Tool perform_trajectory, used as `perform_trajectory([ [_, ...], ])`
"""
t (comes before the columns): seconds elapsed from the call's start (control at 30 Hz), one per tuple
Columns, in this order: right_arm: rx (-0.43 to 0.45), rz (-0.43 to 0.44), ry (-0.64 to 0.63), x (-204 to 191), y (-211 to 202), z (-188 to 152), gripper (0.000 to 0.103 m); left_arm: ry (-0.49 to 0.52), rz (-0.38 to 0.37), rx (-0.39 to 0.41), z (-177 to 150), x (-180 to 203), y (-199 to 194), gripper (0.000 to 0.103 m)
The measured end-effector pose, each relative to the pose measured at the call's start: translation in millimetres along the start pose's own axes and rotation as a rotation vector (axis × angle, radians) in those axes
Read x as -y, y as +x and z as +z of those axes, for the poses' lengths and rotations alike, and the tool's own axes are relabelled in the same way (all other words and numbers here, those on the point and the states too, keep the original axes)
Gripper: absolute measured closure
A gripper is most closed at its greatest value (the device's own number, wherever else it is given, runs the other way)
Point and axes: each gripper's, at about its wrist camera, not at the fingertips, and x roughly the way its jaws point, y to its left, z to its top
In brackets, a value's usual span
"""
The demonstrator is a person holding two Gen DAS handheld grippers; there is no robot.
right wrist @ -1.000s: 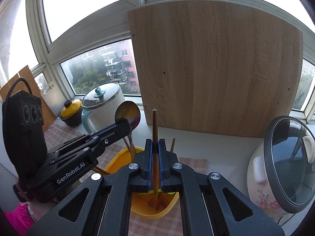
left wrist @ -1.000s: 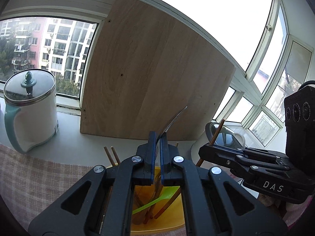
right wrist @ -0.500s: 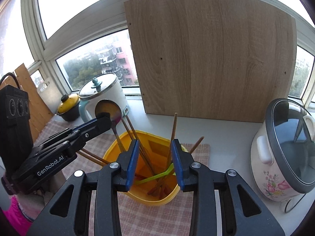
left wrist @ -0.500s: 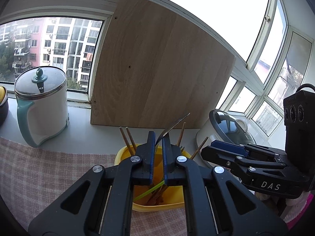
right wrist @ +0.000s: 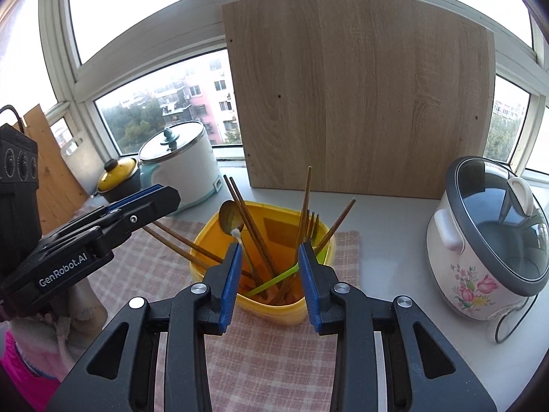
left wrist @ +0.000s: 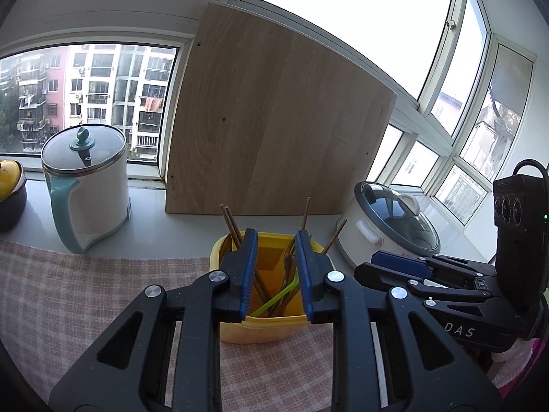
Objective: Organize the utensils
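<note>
- Left wrist view: my left hand-held gripper (left wrist: 276,267) stands open with nothing between its blue pads, just over the yellow utensil holder (left wrist: 264,326), which sits on the checked cloth (left wrist: 85,292) on the tabletop.
- Right wrist view: my right hand-held gripper (right wrist: 270,274) is spread wide and empty above the same holder; chopsticks (right wrist: 248,226), a spoon (right wrist: 230,221), a fork (right wrist: 310,228) and a green utensil (right wrist: 274,281) stand inside it.

Both tongs — left (left wrist: 276,271), right (right wrist: 269,278) — now gape, apparently emptied, spoon (right wrist: 230,221) dropped.
</note>
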Motion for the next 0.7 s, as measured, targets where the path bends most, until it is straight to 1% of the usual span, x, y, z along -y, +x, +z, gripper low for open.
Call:
perform_trajectory([
  [0.13,0.009,-0.014,0.007,-7.5,-7.2,-7.3,0.071,0.031,0.009,-0.009,-8.2,2.3,-19.4,0.081],
  [0.17,0.011,-0.017,0.008,-9.5,-10.1,-10.3,0.071,0.034,0.008,-0.011,-10.3,2.4,-24.4,0.079],
  [0.2,0.014,-0.02,0.008,-11.8,-11.8,-12.3,0.071,0.041,0.008,-0.012,-12.4,2.7,-29.6,0.073],
  [0.27,0.021,-0.03,0.013,-15.3,-16.5,-16.9,0.071,0.064,0.016,-0.013,-17.1,5.0,-40.3,0.068],
  [0.33,0.026,-0.036,0.02,-18.5,-21.6,-21.6,0.069,0.086,0.022,-0.019,-21.6,7.1,-50.7,0.067],
  [0.37,0.03,-0.041,0.024,-20.0,-24.8,-24.0,0.065,0.094,0.026,-0.024,-23.5,8.0,-55.5,0.064],
  [0.4,0.036,-0.046,0.025,-21.9,-27.9,-26.3,0.062,0.102,0.03,-0.028,-25.2,8.9,-60.3,0.055],
  [0.43,0.043,-0.053,0.025,-24.4,-31.3,-28.6,0.058,0.109,0.032,-0.028,-26.9,9.6,-65.4,0.05],
  [0.47,0.05,-0.062,0.022,-26.6,-35.8,-31.8,0.057,0.117,0.036,-0.025,-28.5,10.3,-71.4,0.042],
  [0.5,0.057,-0.071,0.019,-29.6,-40.0,-34.4,0.056,0.124,0.039,-0.023,-29.8,11.2,-76.6,0.039],
  [0.53,0.063,-0.079,0.017,-31.8,-43.2,-36.1,0.055,0.132,0.042,-0.023,-31.2,12.0,-81.6,0.038],
  [0.6,0.076,-0.096,0.019,-35.5,-49.6,-39.8,0.046,0.148,0.052,-0.025,-33.4,13.9,-90.0,0.032],
  [0.63,0.083,-0.1,0.02,-36.9,-53.1,-41.7,0.039,0.155,0.058,-0.028,-34.5,14.9,-93.7,0.03],
  [0.67,0.09,-0.105,0.019,-38.7,-55.7,-43.0,0.035,0.161,0.064,-0.026,-35.9,15.9,-97.9,0.025],
  [0.7,0.097,-0.112,0.017,-40.3,-58.6,-44.5,0.034,0.166,0.068,-0.022,-37.5,17.0,-102.0,0.021],
])
